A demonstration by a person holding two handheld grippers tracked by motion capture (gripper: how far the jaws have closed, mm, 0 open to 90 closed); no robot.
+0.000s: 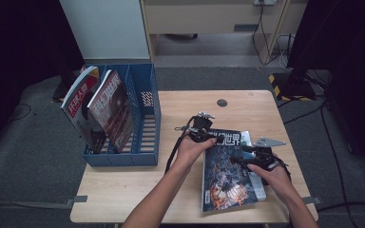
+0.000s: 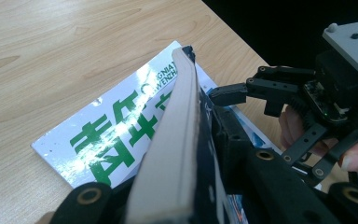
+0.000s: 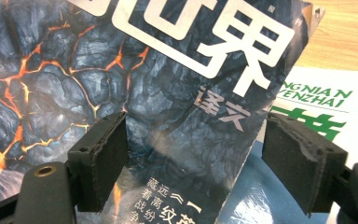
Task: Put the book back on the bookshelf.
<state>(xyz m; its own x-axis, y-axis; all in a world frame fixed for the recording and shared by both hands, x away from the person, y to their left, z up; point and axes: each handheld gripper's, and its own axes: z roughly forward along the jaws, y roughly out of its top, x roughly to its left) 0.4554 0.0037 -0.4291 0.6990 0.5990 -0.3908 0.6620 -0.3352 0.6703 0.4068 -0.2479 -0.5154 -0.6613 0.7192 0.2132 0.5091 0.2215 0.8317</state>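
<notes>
**Magazine being lifted off the stack**

The magazine lies right of centre on the worktop, atop a white one. The left gripper is clamped on its upper edge, raising it. The right gripper stands wide open over the cover, gripping nothing. Next, probably: carry it to the blue file rack at left.

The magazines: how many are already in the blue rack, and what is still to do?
Two magazines already stand in the blue rack. In hand: the left tongs are shut on the edge of the dark magazine, lifting it, while the right tongs stand open over its cover. Left to do: get this one into the rack, then the white magazine lying under it on the table.
</notes>
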